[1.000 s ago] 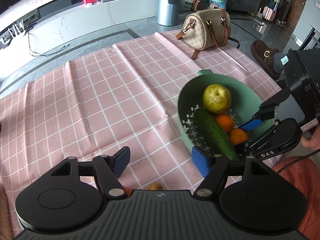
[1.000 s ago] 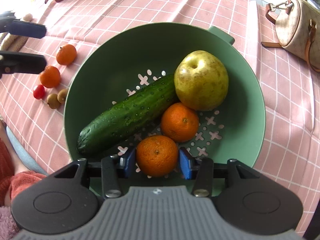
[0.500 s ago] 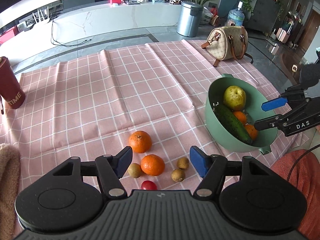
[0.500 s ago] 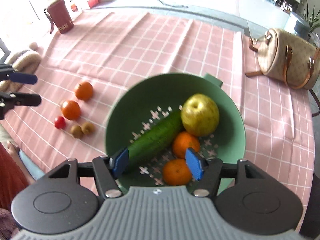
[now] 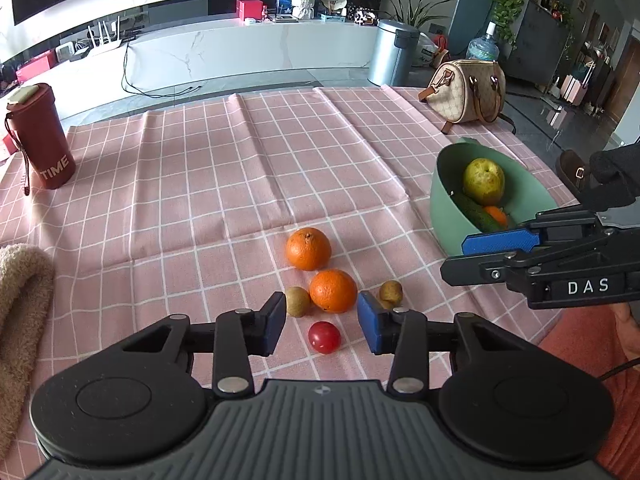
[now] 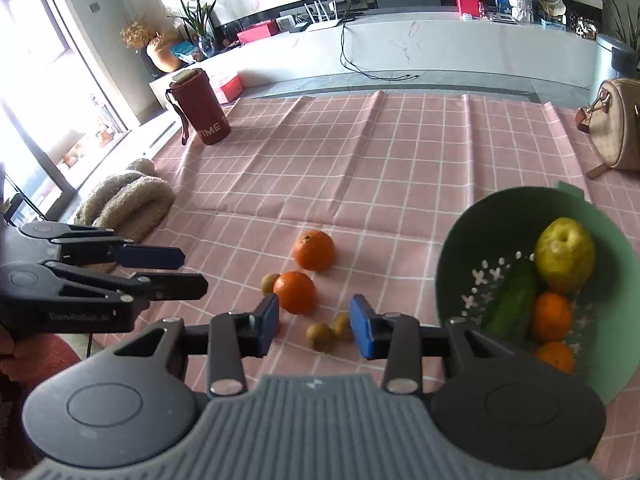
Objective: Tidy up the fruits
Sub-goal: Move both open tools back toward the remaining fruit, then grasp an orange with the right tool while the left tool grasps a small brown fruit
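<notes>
A green colander bowl on the right holds a yellow pear, a cucumber and two oranges. On the pink cloth lie two loose oranges, a red cherry tomato and small brown fruits. My left gripper is open and empty, with the tomato between its fingers. My right gripper is open and empty, above the brown fruits, left of the bowl.
A red cup marked TIME stands at the far left. A beige handbag sits at the far right corner. A fuzzy tan cloth lies at the left edge.
My right gripper let go of an orange in the bowl, pulled out and swung left toward the loose fruit. My left gripper moved left and back, over the tomato.
</notes>
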The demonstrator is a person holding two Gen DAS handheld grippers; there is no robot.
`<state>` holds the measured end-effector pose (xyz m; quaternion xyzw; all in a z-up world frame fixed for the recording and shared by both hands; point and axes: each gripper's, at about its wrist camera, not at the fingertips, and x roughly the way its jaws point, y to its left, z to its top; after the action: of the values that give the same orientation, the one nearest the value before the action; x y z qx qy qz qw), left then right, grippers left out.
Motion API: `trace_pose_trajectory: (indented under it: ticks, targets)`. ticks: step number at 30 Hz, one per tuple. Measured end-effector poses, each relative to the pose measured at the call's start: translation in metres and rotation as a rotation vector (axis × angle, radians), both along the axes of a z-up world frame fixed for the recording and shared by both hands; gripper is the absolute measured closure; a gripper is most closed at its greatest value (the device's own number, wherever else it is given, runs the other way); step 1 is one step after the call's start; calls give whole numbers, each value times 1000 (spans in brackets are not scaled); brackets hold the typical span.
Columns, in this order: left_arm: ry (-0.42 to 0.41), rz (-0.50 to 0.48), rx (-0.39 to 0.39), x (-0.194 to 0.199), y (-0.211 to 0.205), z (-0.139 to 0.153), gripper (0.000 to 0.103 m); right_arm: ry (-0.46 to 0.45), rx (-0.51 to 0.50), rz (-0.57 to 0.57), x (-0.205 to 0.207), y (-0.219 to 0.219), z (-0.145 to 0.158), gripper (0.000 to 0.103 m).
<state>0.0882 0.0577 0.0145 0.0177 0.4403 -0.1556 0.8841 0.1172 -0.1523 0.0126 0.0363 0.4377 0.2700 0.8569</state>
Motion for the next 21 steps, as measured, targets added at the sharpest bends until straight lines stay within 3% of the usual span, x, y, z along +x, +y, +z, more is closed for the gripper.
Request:
trace_pose_trajectory:
  ticks: [6,9,16,21]
  targets:
    - [35,36,-43,8,14,-29,59,-31,-49,-19,-5,26,-29,66]
    - [61,46,-56,17,18,-42,61,-13,-20,-26,2,28,-41,66]
    - [83,-15,-43,32,15,-62,62,-34,-28,39,14,48,-59,67]
    - [77,-21,-81,39,23,-67,62,-28,-18,74,23,54,-68,67]
